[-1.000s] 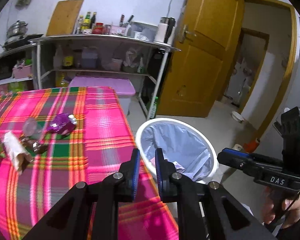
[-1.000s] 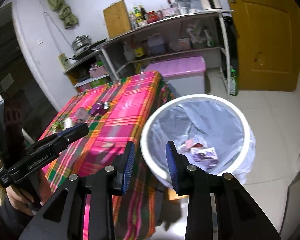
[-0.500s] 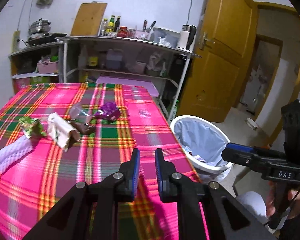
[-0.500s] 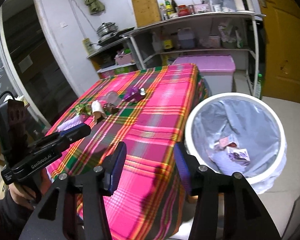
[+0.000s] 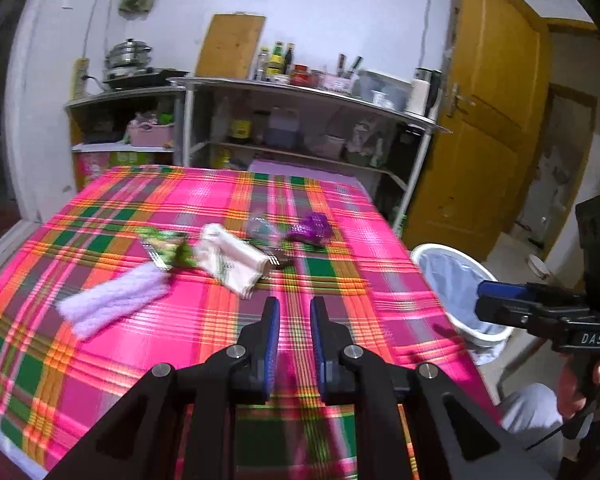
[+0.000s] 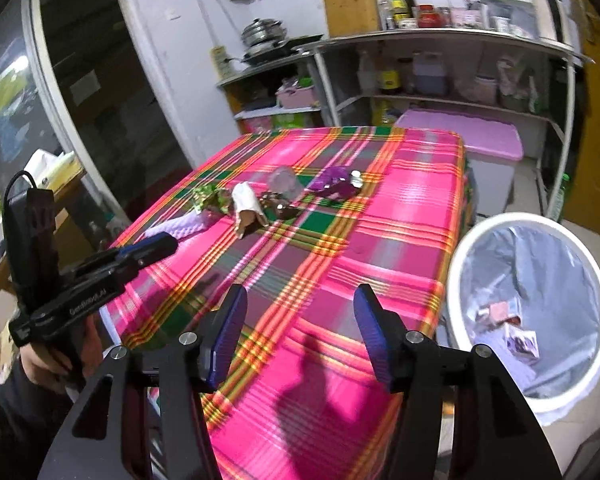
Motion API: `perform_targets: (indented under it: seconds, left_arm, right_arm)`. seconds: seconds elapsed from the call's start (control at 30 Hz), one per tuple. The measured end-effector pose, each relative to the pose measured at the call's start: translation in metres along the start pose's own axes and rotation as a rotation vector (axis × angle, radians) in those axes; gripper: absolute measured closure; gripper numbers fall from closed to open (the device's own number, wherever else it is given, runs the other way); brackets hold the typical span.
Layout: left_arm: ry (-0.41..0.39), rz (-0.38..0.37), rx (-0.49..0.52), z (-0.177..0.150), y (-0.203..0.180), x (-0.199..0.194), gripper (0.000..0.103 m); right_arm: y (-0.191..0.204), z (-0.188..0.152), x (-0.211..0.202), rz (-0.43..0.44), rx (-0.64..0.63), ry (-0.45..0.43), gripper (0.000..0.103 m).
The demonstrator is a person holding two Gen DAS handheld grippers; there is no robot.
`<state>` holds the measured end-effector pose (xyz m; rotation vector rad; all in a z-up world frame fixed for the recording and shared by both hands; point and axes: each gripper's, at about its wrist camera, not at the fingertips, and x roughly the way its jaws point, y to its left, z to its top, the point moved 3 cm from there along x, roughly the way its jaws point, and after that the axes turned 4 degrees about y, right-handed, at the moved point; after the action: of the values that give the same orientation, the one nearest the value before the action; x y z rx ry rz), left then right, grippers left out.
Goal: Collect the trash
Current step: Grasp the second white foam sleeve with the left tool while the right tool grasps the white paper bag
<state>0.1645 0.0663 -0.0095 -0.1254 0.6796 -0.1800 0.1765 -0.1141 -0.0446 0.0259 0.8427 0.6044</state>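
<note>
The left gripper hovers above the bench, jaws nearly closed with a narrow gap and nothing held. The trash lies mid-bench: foam sleeve, green wrapper, white wrapper, purple wrapper. The right gripper has empty jaws, opening wide. The bin stands beside the bench.

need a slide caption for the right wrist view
Right gripper, jaws opening and empty, over the plaid tablecloth, facing scattered wrappers; white bin alongside.
</note>
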Motion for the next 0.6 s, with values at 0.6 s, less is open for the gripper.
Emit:
perform_targets:
  seconds: [0.6]
  left_arm:
    - [0.021, 0.169, -0.025, 0.022, 0.124, 0.018, 0.060]
  right_arm:
    - [0.039, 0.041, 0.072, 0.032, -0.117, 0.084, 0.047]
